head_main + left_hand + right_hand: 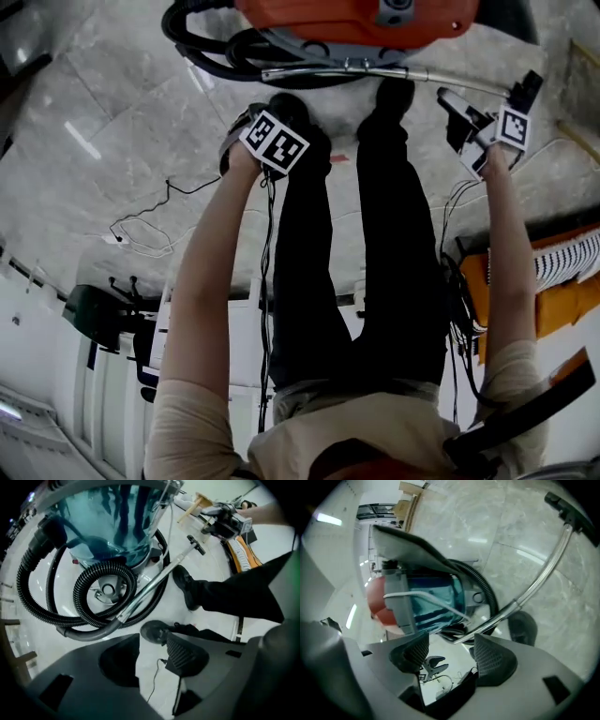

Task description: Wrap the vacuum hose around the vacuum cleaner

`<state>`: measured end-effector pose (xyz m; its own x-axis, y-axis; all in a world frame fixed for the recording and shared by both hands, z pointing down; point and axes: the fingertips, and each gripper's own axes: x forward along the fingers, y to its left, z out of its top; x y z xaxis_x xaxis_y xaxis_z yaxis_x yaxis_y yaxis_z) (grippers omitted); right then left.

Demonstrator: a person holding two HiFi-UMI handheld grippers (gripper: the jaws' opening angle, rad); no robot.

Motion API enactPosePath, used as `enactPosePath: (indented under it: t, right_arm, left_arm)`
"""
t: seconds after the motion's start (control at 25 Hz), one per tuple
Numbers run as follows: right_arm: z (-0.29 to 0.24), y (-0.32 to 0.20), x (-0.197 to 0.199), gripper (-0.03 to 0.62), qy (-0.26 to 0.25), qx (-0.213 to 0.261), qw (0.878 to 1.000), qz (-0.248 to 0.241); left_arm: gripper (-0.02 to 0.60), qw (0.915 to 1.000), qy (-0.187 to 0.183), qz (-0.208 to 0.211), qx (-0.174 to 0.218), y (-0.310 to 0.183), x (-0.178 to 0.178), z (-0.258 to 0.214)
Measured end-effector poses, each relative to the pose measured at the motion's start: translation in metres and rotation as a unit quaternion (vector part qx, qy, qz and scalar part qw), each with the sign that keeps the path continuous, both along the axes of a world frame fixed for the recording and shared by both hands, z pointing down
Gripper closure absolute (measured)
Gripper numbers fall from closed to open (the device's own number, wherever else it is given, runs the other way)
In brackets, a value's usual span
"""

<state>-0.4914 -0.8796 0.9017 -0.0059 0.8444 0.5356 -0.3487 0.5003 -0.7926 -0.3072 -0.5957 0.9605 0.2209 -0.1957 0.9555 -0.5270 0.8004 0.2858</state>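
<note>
Hovering over the vacuum cleaner (112, 522) and its coiled vacuum hose (82, 588), left gripper (152, 660) and right gripper (452, 656) both gape empty.

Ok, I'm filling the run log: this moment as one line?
hose: coiled round vacuum cleaner | left gripper: open, empty | right gripper: open, empty

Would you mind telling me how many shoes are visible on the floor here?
2. The left shoe stands by the coiled hose; the right shoe stands beside the metal tube. No others appear hidden.
</note>
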Motion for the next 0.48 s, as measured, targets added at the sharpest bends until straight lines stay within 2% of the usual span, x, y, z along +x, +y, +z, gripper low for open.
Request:
enactPosePath:
  t: [0.08,0.12,0.16,0.24,0.28,0.32,0.4,0.48]
  right_arm:
    - [-0.041,0.035,0.004,0.293,-0.028,-0.06,0.998,-0.014]
    - [-0.06,0.05,0.009,0.334,-0.043,-0.072,0.996,-0.031]
    - [-0.075,0.059,0.018,0.405,-0.055,-0.061,0.995,-0.056]
    - [-0.09,0.061,0.043,0.55,-0.062,0.017,0.99,-0.122]
    - [-0.096,0.063,0.055,0.589,-0.067,0.048,0.985,-0.154]
    - [-0.104,0.069,0.066,0.589,-0.082,0.055,0.979,-0.181]
    - [-0.126,0.089,0.077,0.591,-0.132,0.03,0.964,-0.231]
    - [-0.147,0.097,0.078,0.59,-0.162,0.017,0.952,-0.259]
  left_arm:
    - [0.444,0.9991,0.0,0.042,-0.007,0.014,0.015,-0.026]
    - [0.468,0.9984,-0.005,0.055,-0.01,0.02,0.018,-0.04]
    - [0.496,0.9982,-0.008,0.058,-0.011,0.024,0.021,-0.053]
    - [0.577,0.9992,-0.009,0.039,-0.009,0.033,0.023,-0.077]
    - [0.577,0.9997,-0.007,0.024,-0.007,0.037,0.024,-0.088]
    - [0.577,0.9999,-0.007,0.011,-0.005,0.042,0.024,-0.099]
    - [0.577,0.9997,-0.019,-0.013,-0.001,0.048,0.019,-0.117]
    - [0.577,0.9984,-0.032,-0.046,0.007,0.044,0.013,-0.134]
